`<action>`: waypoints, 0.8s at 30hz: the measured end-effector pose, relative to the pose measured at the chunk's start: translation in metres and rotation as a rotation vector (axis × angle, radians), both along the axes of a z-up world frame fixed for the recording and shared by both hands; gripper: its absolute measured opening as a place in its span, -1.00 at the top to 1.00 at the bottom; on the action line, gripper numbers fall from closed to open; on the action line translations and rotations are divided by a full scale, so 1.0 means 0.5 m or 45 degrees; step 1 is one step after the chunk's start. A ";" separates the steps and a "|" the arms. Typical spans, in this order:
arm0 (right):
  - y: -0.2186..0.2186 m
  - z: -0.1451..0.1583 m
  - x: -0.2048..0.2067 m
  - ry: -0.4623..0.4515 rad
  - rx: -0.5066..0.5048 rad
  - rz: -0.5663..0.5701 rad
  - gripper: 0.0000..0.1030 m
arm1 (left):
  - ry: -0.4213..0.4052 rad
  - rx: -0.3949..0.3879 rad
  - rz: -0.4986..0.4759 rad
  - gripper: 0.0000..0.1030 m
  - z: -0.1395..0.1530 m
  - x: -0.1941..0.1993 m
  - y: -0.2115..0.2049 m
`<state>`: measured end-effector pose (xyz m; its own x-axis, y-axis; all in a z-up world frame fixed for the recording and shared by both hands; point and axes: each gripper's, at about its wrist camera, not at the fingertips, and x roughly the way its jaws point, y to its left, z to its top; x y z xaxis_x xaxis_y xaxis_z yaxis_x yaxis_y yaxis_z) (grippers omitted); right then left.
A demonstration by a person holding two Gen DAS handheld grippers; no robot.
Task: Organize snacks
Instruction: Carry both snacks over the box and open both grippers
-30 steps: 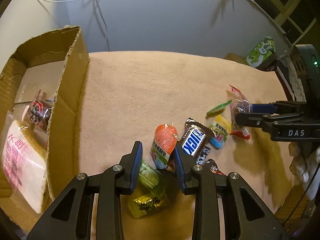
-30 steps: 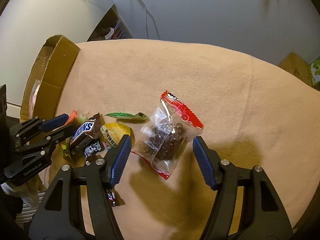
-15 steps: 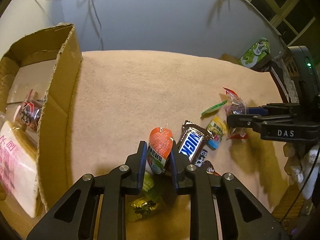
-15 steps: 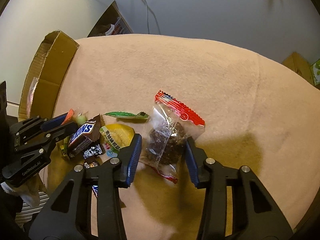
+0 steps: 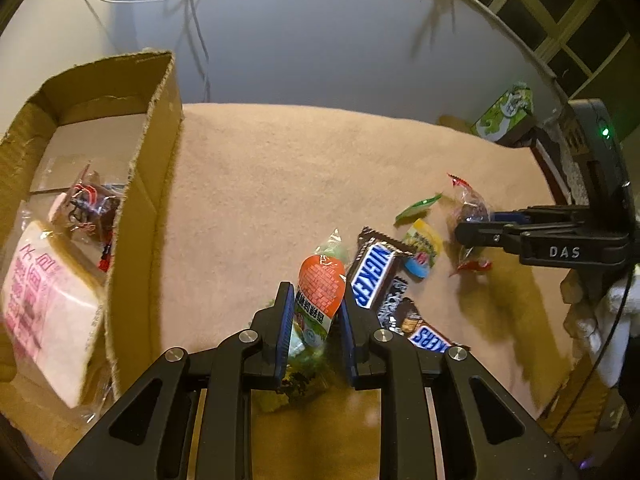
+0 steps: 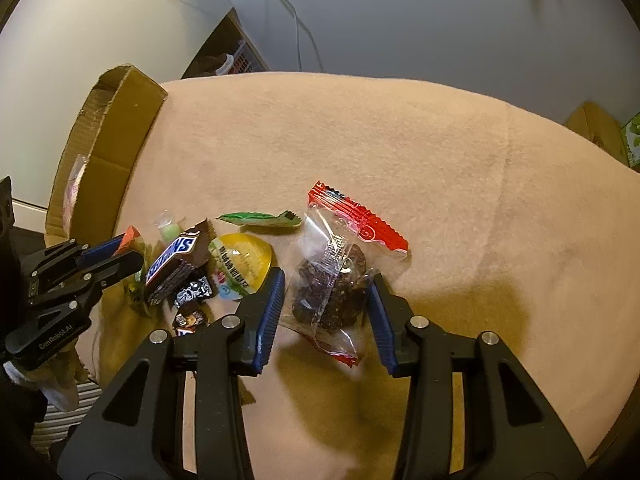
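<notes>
Left tongs (image 5: 314, 322): clamped on orange-topped snack packet (image 5: 320, 292), long axis running forward along the fingers; cardboard box (image 5: 156, 184) lies left, nearer this arm. Right tongs (image 6: 326, 300): closed around clear brownie bag (image 6: 332, 276), above the surface (image 6: 400, 140).

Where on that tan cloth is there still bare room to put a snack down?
The far half of the tan cloth is bare, from the cardboard box across to its right edge, and so is the strip right of the clear cookie bag. It is crowded near the front-left, where the Snickers bar, yellow packet and orange packet bunch together.
</notes>
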<state>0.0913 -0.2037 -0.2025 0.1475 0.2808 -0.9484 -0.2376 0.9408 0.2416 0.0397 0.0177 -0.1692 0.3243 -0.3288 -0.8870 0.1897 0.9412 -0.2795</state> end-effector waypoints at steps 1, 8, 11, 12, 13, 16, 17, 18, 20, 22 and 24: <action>0.000 0.003 -0.001 -0.004 -0.001 0.001 0.16 | -0.006 -0.003 0.003 0.61 0.005 -0.002 0.002; 0.012 0.049 -0.010 -0.050 0.014 0.028 0.16 | -0.055 -0.025 0.026 0.61 0.043 -0.011 0.028; 0.030 0.068 -0.011 -0.068 0.027 0.051 0.16 | -0.079 -0.034 0.047 0.61 0.060 -0.010 0.031; 0.036 0.074 -0.010 -0.073 0.030 0.059 0.16 | -0.086 -0.035 0.055 0.61 0.065 -0.012 0.036; 0.044 0.081 -0.010 -0.080 0.034 0.070 0.16 | -0.095 -0.037 0.063 0.61 0.071 -0.013 0.042; 0.070 0.100 -0.004 -0.100 0.047 0.105 0.16 | -0.115 -0.032 0.086 0.61 0.086 -0.018 0.061; 0.077 0.104 -0.003 -0.105 0.050 0.115 0.16 | -0.120 -0.030 0.098 0.61 0.089 -0.020 0.068; 0.088 0.111 -0.002 -0.111 0.055 0.130 0.16 | -0.125 -0.030 0.111 0.61 0.093 -0.022 0.077; 0.112 0.120 0.000 -0.123 0.062 0.158 0.16 | -0.133 -0.029 0.139 0.61 0.099 -0.025 0.094; 0.134 0.124 0.003 -0.130 0.067 0.182 0.16 | -0.141 -0.022 0.159 0.61 0.103 -0.030 0.108; 0.163 0.131 0.008 -0.137 0.068 0.220 0.16 | -0.151 -0.014 0.184 0.61 0.108 -0.033 0.126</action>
